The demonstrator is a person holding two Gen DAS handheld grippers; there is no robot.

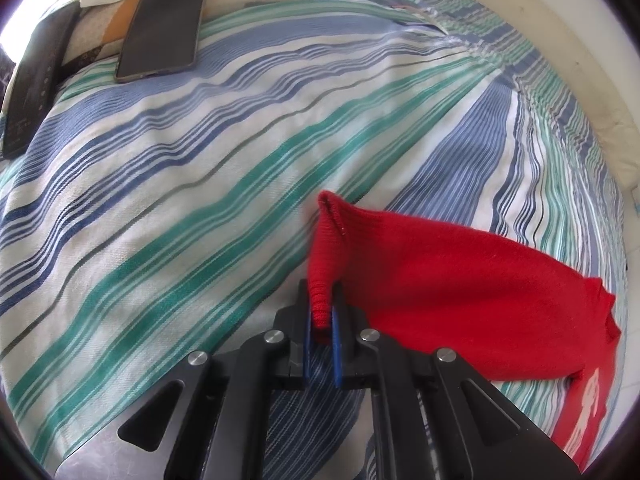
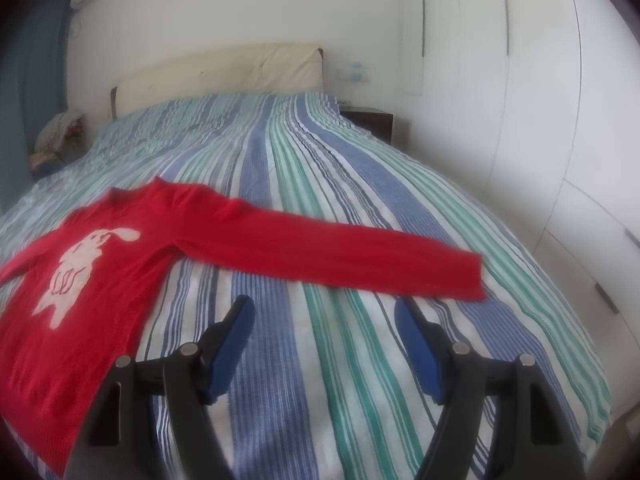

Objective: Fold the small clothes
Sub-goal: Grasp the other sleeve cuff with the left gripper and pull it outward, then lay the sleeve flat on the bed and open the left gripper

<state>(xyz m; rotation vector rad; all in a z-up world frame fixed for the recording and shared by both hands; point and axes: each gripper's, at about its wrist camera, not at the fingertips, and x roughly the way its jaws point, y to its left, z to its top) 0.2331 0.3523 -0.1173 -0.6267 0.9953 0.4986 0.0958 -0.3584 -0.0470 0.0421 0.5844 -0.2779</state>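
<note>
A small red knit sweater (image 2: 100, 292) with a white animal print lies flat on the striped bedspread (image 2: 360, 208). One sleeve (image 2: 340, 256) stretches out to the right, just beyond my right gripper (image 2: 324, 308), which is open and empty above the bed. In the left wrist view my left gripper (image 1: 322, 312) is shut on the ribbed cuff of the other red sleeve (image 1: 440, 300) and lifts it off the bedspread (image 1: 200, 200). The sleeve runs away to the right toward the sweater body.
A dark phone (image 1: 164, 26) and a black remote-like device (image 1: 34, 84) lie at the far left of the bed. A cream headboard (image 2: 220, 72), a dark nightstand (image 2: 372, 122) and white wardrobe doors (image 2: 540, 120) border the bed.
</note>
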